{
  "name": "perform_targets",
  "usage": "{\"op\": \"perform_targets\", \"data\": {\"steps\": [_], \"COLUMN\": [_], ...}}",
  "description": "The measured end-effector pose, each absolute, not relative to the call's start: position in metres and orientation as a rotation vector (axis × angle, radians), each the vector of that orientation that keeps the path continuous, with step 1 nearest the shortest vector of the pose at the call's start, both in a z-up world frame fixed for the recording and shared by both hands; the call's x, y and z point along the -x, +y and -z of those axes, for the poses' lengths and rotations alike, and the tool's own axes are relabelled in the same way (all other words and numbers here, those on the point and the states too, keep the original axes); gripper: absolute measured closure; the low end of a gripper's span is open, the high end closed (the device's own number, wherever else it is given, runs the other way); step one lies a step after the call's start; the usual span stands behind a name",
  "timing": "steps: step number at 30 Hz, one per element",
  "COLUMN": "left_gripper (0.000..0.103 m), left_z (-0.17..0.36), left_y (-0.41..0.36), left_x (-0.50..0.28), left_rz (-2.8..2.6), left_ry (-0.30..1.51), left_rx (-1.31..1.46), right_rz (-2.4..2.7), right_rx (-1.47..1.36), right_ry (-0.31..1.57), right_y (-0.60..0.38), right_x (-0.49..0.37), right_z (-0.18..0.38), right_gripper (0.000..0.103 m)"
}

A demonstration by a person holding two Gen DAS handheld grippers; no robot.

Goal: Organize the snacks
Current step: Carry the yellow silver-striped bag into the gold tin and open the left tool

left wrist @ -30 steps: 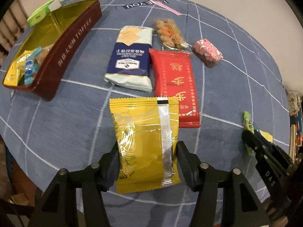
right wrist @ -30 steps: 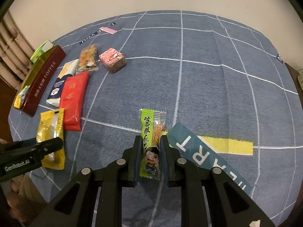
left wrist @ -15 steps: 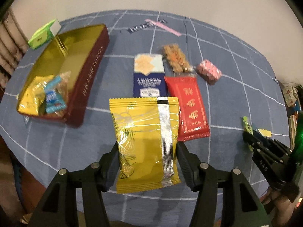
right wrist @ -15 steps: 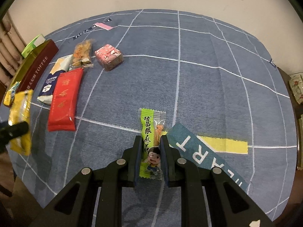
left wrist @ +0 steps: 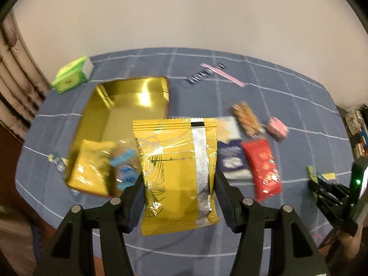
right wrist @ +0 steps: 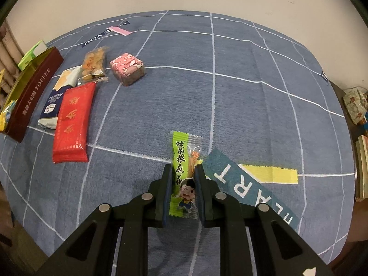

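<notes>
1. My left gripper point(left wrist: 179, 197) has its fingers clamped on a yellow packet point(left wrist: 177, 172), mid-frame over the gold tin point(left wrist: 128, 105), which holds a yellow pack point(left wrist: 89, 170) and a blue-wrapped sweet point(left wrist: 125, 168).
2. My right gripper point(right wrist: 182, 184) pinches a green snack bar point(right wrist: 184, 172) at lower centre.
3. On the blue checked table point(right wrist: 230, 96), upper left, four snacks lie: red pack point(right wrist: 72, 124), navy pack point(right wrist: 56, 99), clear bag point(right wrist: 94, 65), pink cube point(right wrist: 127, 67).

The tin point(right wrist: 30, 92) lies at the cloth's point(right wrist: 230, 105) left edge; four snacks point(right wrist: 73, 119) lie just right of it.
</notes>
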State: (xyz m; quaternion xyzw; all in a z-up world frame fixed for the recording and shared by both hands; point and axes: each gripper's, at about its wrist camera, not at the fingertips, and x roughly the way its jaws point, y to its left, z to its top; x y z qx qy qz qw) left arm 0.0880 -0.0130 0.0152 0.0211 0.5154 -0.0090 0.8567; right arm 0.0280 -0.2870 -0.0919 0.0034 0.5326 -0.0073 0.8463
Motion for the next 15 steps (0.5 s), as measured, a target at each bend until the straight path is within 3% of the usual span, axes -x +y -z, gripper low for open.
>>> {"op": "perform_targets", "data": {"steps": [15], "left_gripper": [0.045], "left_z": [0.008], "left_y": [0.101], "left_x": [-0.159], "left_rz": [-0.043], "left_ry": [1.131], "left_rx": [-0.176], "right_rz": [0.072], "right_rx": [-0.037], "right_ry": [1.136], "right_y": [-0.286], "right_x": [-0.032], "right_z": [0.092], "right_gripper": [0.086]}}
